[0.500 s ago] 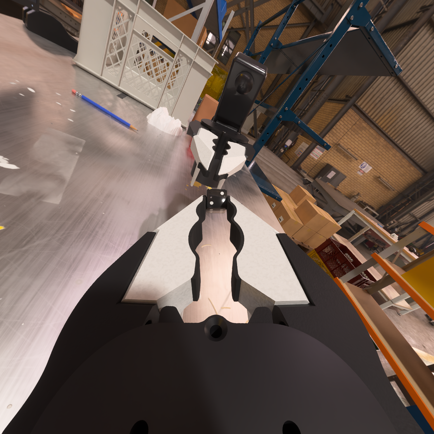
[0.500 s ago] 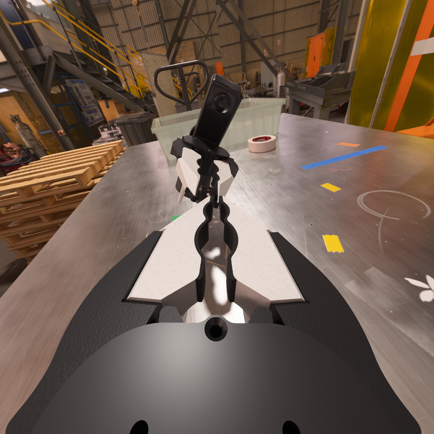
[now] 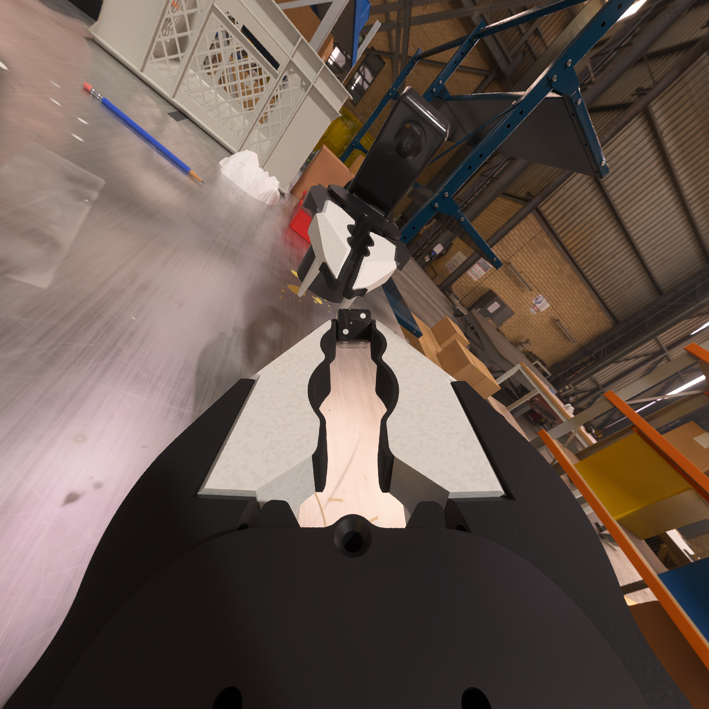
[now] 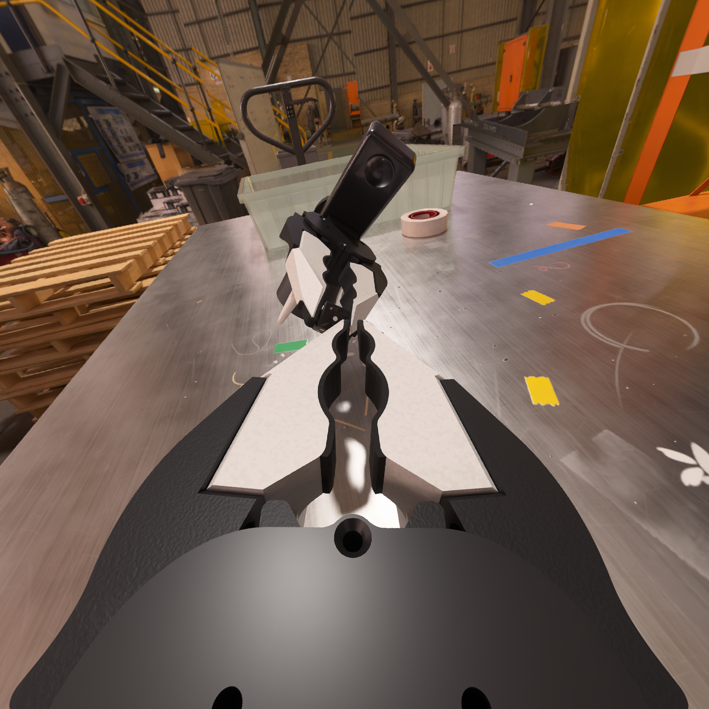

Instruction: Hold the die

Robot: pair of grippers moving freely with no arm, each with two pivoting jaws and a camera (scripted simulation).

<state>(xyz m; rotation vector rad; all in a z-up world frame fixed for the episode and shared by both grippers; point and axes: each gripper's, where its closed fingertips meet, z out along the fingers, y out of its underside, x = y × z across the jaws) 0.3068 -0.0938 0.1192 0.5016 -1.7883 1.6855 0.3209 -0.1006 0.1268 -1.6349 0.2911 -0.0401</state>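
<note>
Black with white pips, the die (image 3: 353, 325) sits pinched between the tips of the left tool (image 3: 353, 330), lifted clear of the steel surface (image 3: 115, 345). From the other side it shows as a small dark cube (image 4: 330, 311) at the end of that same tool. The right tool (image 4: 350, 326) points straight at it, tips just short of the die, its fingers drawn narrow with only a thin slit between them and nothing in it. Beyond the die lie a crumpled white wad (image 3: 251, 180) and a blue pencil (image 3: 142, 132), both near a pale lattice crate (image 3: 215, 65). Facing the other way, a tape roll (image 4: 424, 222) stands beside a clear tub (image 4: 276, 199), with yellow (image 4: 541, 389), blue (image 4: 556, 247) and green (image 4: 290, 346) tape strips stuck to the surface.
</note>
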